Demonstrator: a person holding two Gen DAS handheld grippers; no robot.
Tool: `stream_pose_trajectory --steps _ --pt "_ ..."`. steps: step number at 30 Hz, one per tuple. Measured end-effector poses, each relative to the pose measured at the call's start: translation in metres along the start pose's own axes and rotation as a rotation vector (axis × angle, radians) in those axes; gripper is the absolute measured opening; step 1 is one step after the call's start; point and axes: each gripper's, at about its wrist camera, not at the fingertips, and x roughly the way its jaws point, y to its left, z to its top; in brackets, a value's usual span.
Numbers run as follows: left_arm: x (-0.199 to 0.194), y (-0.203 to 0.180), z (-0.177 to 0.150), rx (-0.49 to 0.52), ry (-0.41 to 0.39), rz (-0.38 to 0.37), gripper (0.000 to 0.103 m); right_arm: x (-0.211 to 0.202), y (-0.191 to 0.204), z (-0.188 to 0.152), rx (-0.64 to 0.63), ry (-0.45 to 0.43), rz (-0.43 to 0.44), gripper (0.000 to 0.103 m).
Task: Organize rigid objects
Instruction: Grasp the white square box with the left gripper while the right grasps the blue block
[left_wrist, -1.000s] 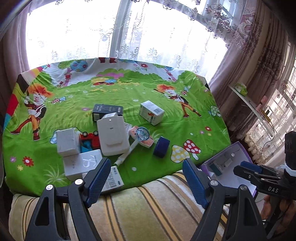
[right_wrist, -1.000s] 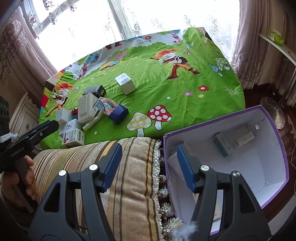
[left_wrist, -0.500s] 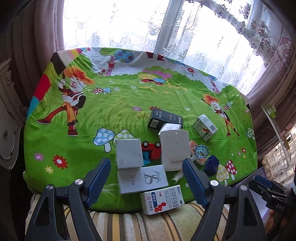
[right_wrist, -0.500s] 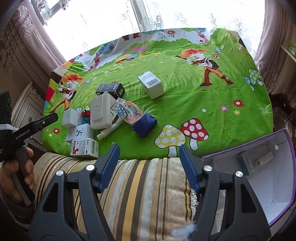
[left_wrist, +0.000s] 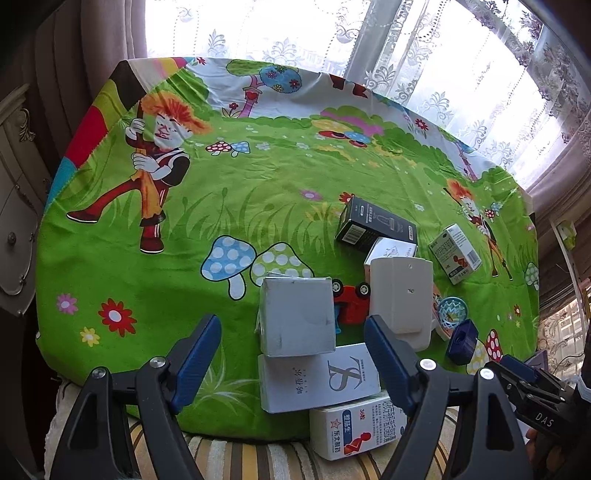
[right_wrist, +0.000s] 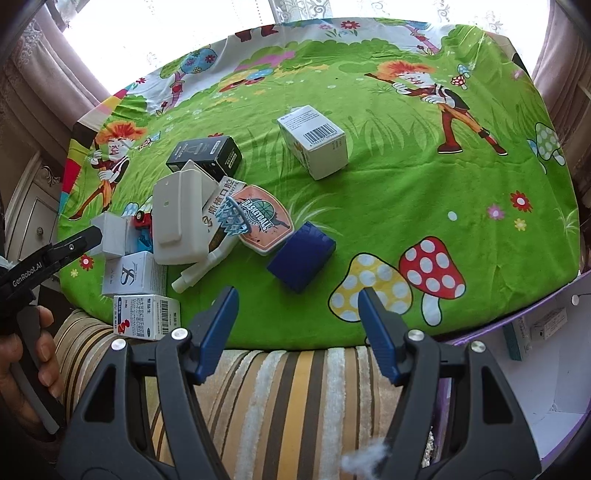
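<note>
Left wrist view: left gripper (left_wrist: 291, 354) released, blue pads spread, nothing between them, hovering over a grey-white square carton (left_wrist: 295, 317) and a flat white box with a looped logo (left_wrist: 319, 382). A white medicine box with red figure (left_wrist: 356, 430) overhangs the green cartoon-print tablecloth (left_wrist: 184, 266). Red toy car (left_wrist: 351, 301) wedged between carton and cream plastic case (left_wrist: 400, 295). Right wrist view: right gripper (right_wrist: 297, 332) released, empty, above the striped cushion (right_wrist: 288, 398); dark blue block (right_wrist: 301, 256) just beyond. Purple-rimmed white bin (right_wrist: 554, 369) at right.
</note>
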Motion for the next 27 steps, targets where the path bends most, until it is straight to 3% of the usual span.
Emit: stream_pose_trajectory --steps 7,16,24,27 --pt "0.012 0.001 0.001 0.019 -0.005 0.022 0.076 0.022 0.004 0.01 -0.002 0.031 -0.01 0.07" --pt "0.022 0.011 -0.003 -0.018 0.011 -0.007 0.042 0.041 0.003 0.02 0.028 0.044 -0.027 0.07" --pt "0.012 0.022 -0.008 -0.075 -0.044 -0.048 0.042 0.049 0.002 0.021 0.037 0.051 -0.038 0.07" --pt "0.007 0.024 -0.009 -0.088 -0.078 -0.058 0.042 0.053 0.001 0.02 0.041 0.06 -0.034 0.06"
